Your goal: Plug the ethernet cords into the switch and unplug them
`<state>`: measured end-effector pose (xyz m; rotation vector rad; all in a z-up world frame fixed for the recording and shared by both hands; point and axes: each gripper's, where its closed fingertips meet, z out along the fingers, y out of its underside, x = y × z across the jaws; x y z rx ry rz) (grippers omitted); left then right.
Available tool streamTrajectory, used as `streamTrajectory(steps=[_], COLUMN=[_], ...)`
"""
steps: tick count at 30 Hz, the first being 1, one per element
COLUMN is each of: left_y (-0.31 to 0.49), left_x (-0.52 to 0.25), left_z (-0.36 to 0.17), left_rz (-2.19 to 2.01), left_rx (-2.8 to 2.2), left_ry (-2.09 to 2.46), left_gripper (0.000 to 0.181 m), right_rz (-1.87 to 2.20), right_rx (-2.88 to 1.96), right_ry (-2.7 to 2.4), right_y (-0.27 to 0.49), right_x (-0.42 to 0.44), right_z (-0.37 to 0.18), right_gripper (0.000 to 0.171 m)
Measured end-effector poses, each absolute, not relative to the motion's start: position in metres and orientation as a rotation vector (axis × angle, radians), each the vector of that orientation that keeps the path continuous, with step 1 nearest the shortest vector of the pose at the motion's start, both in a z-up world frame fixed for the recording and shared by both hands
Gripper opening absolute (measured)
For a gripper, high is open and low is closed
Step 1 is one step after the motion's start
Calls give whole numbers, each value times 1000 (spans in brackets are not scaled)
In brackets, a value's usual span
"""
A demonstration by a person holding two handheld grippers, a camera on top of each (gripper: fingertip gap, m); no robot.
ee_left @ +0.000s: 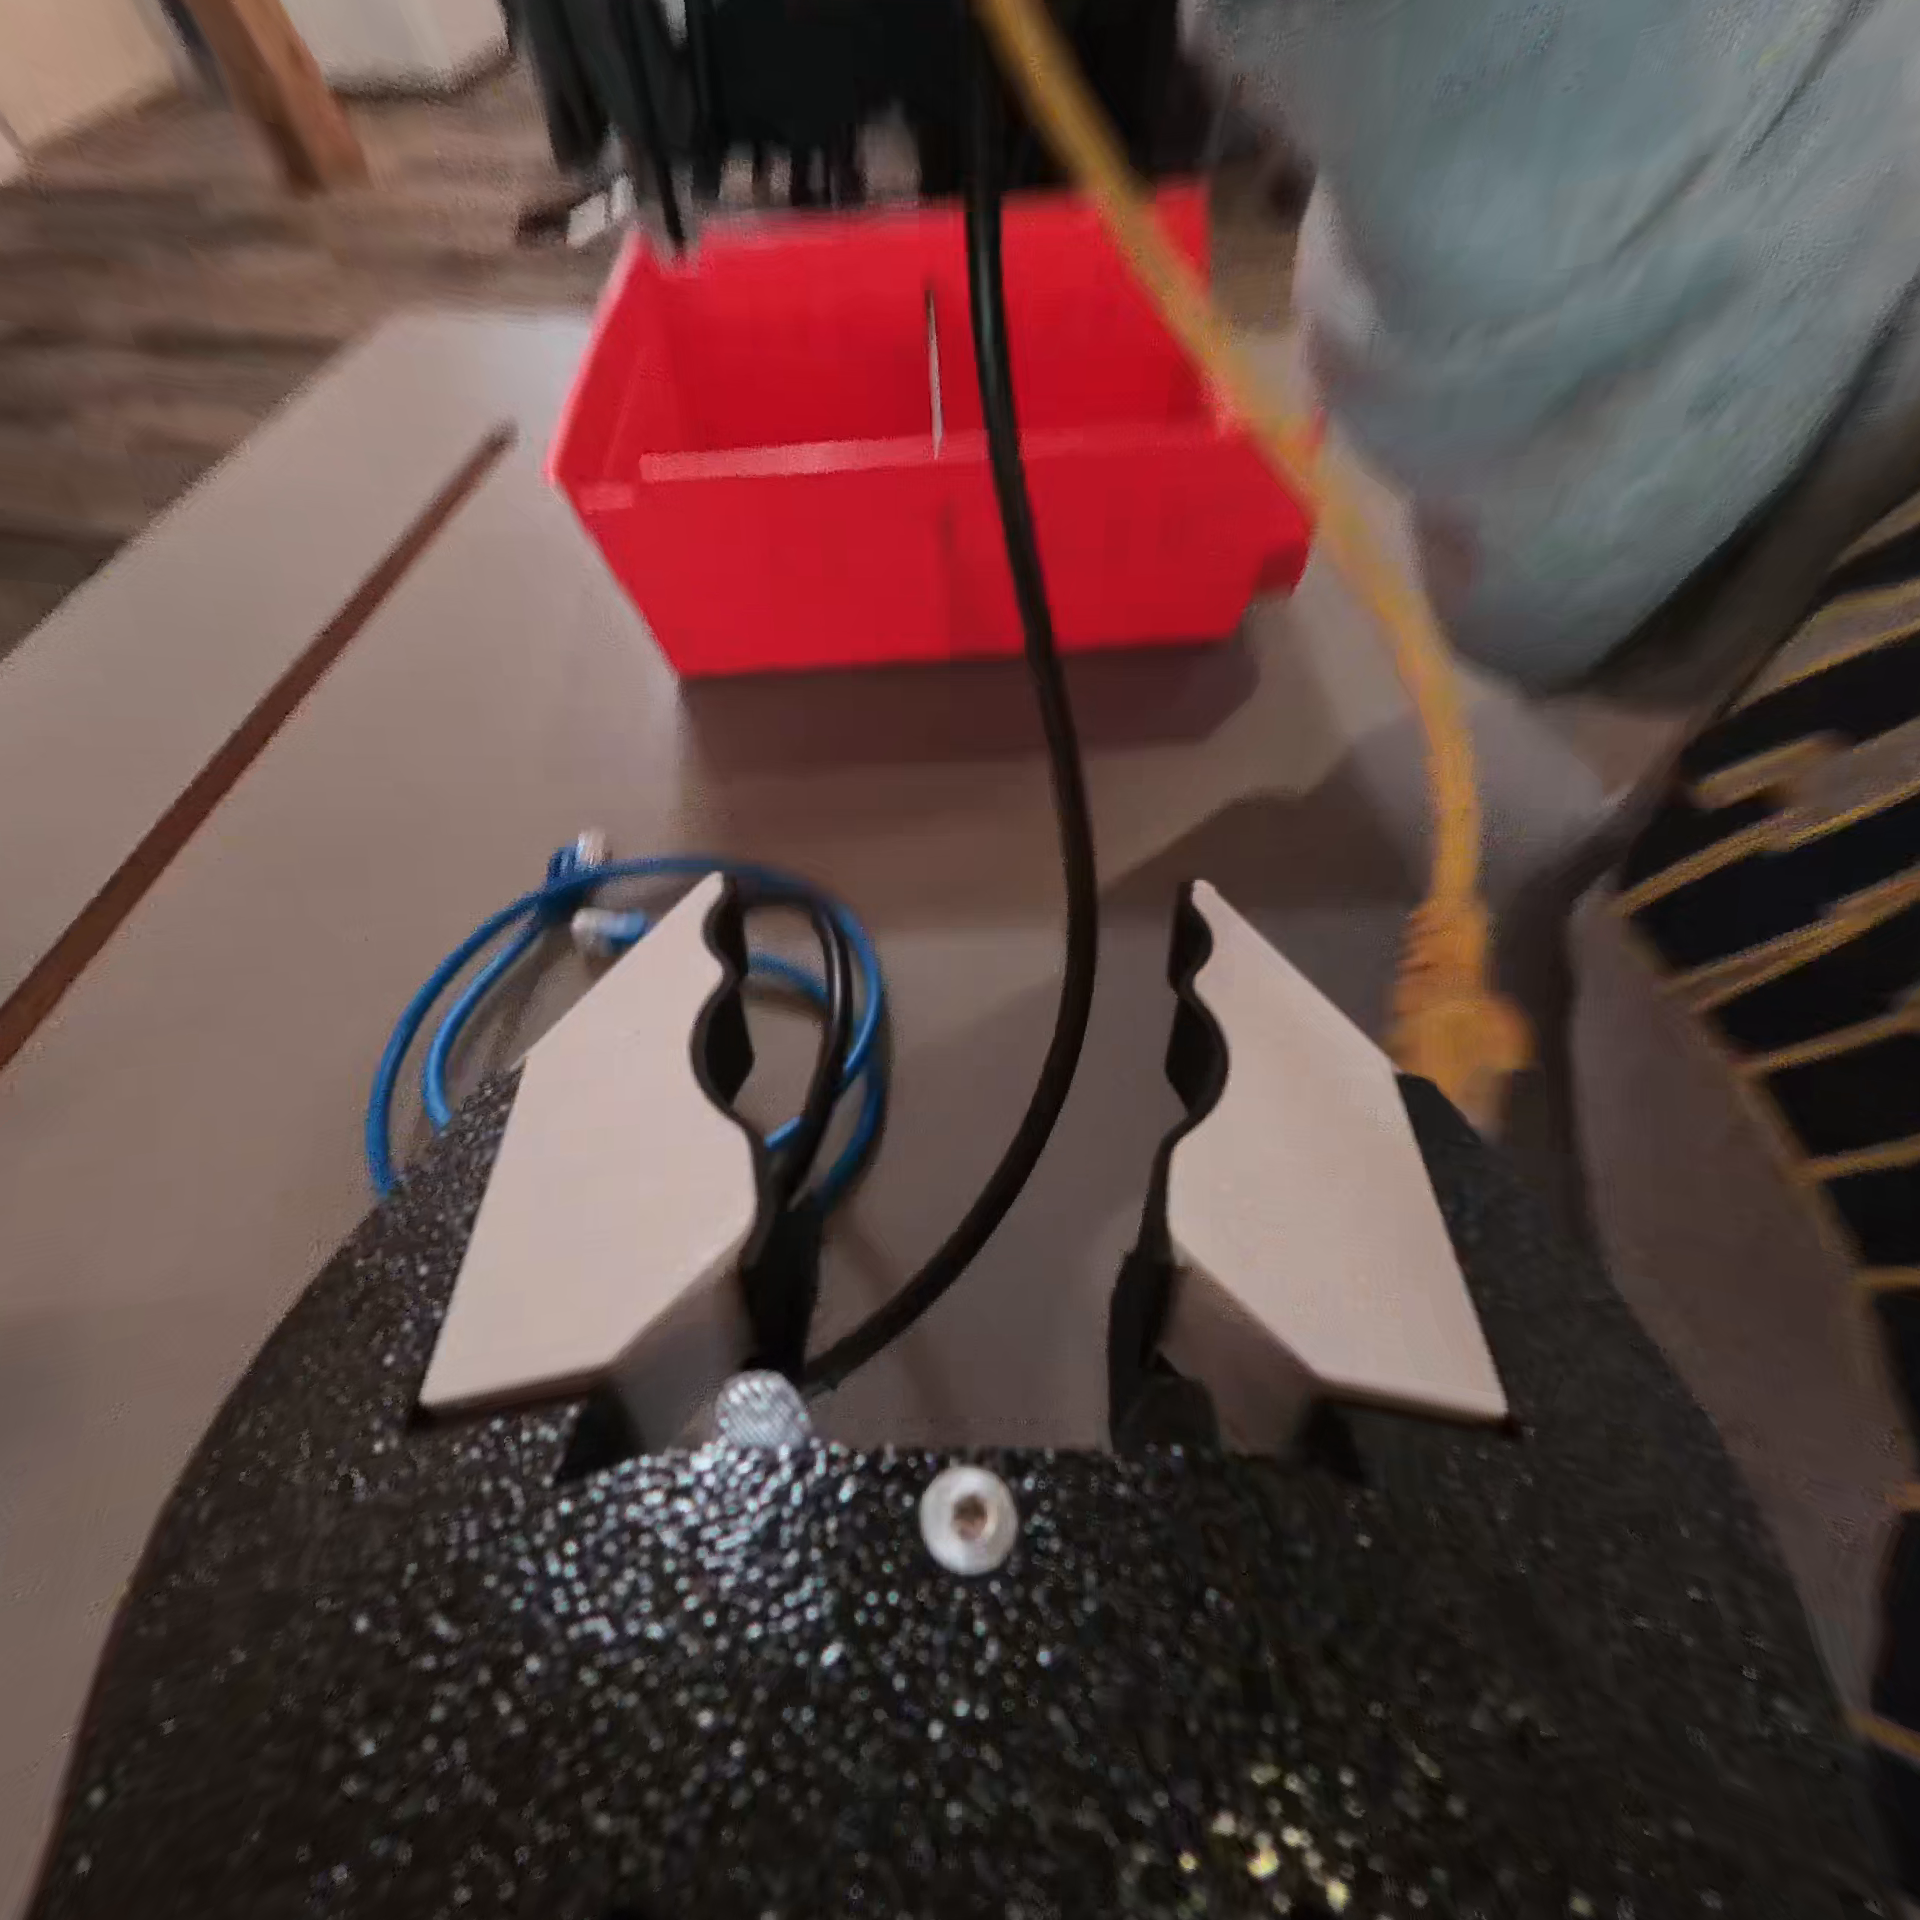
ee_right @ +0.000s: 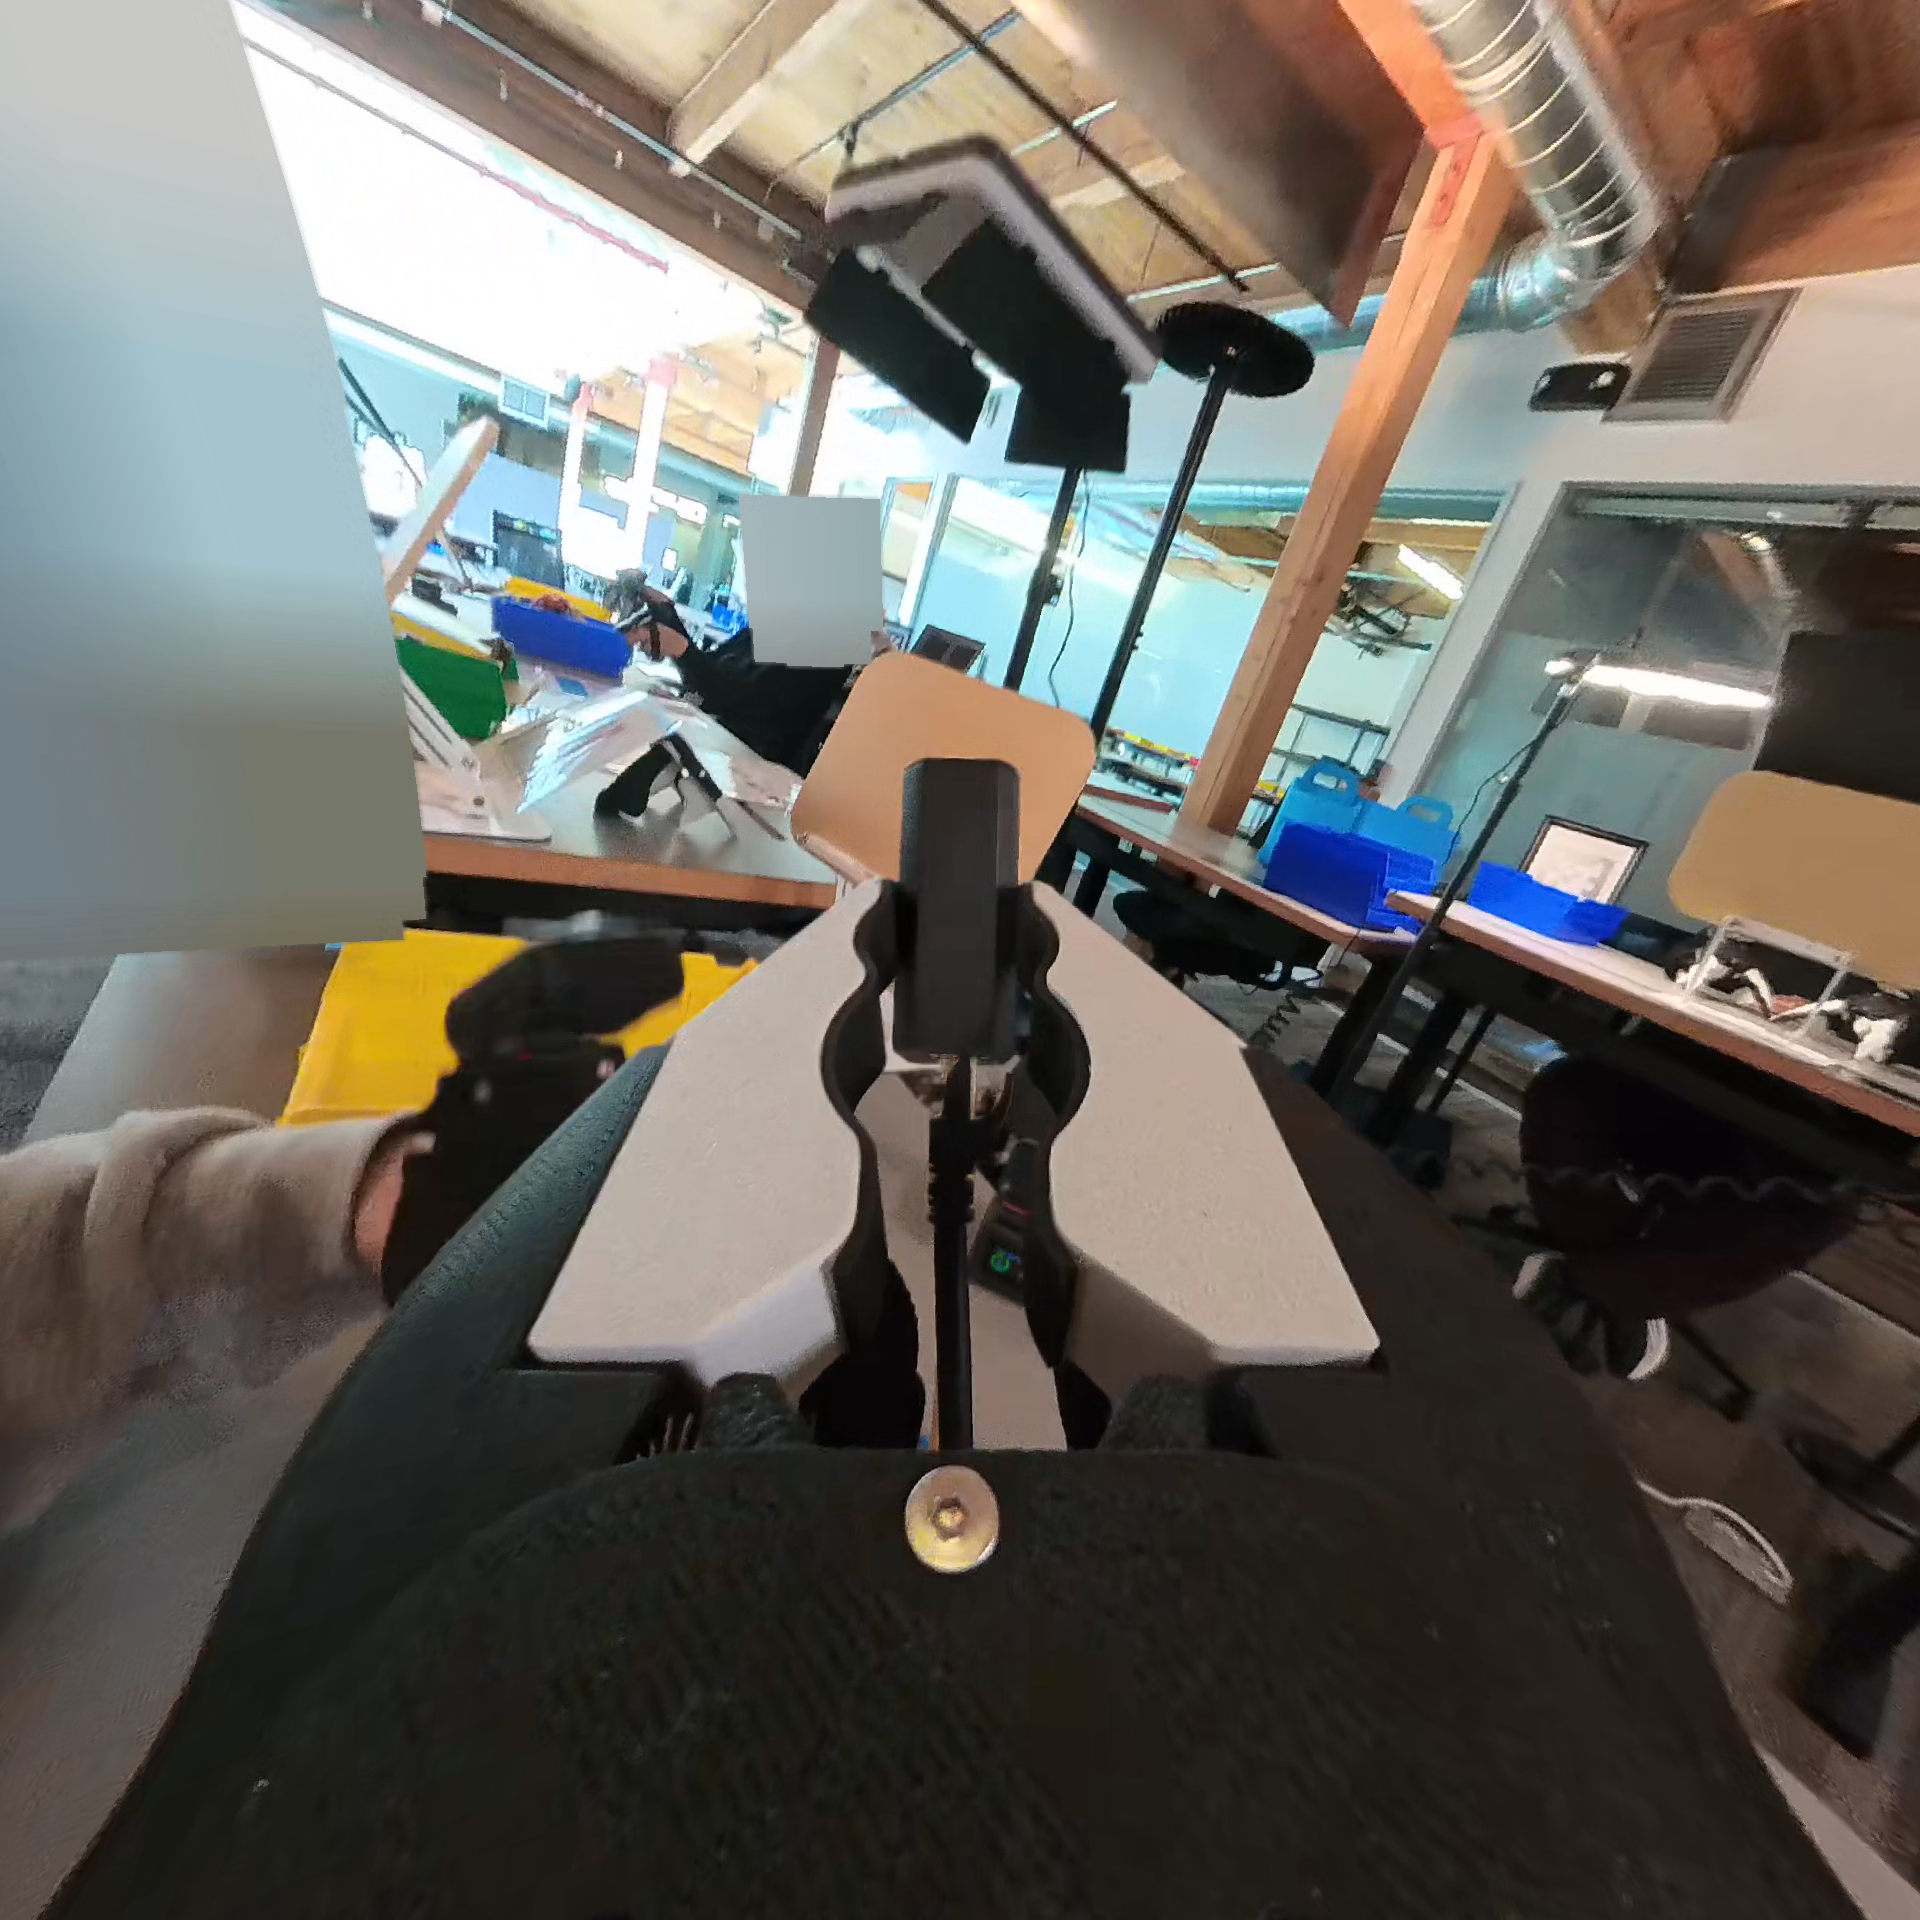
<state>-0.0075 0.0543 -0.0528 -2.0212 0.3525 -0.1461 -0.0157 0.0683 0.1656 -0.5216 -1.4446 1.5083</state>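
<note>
In the right wrist view my right gripper (ee_right: 958,896) is shut on a small black box, the switch (ee_right: 956,831), and holds it raised, edge-on. A black cord (ee_right: 951,1226) is plugged into its near side and runs back between the fingers. In the left wrist view my left gripper (ee_left: 956,894) is open and empty above the table. A black cord (ee_left: 1039,675) hangs from above and passes between its fingers. A yellow ethernet cord with its plug (ee_left: 1444,1018) dangles to the right. A coiled blue ethernet cord (ee_left: 447,1018) lies on the table by the left finger.
A red bin (ee_left: 914,499) stands on the grey table (ee_left: 312,727) ahead of the left gripper. A person's pale clothing (ee_left: 1610,312) fills the upper right. A yellow bin (ee_right: 384,1018) and a sleeved arm (ee_right: 156,1247) show at left in the right wrist view. The tips of one gripper are about 20 centimetres away from the tips of the other.
</note>
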Motion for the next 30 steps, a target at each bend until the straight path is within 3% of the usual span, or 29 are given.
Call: streamTrajectory(steps=[4, 7, 21, 30], left_y=[53, 52, 28, 29], left_x=[-19, -19, -30, -48], left_z=[-99, -103, 84, 95], left_rz=[63, 106, -158, -13], left_rx=[-2278, -2279, -1232, -1083], left_ry=[441, 514, 192, 37], left_gripper=[61, 7, 3, 10], right_rz=[1515, 1495, 1577, 1669], right_rx=[-489, -464, -499, -508], right_ry=[-1407, -1397, -1291, -1263], right_y=[70, 71, 93, 94], right_x=[-9, -2, 18, 22], right_z=[187, 195, 198, 197], right_gripper=[20, 20, 20, 20])
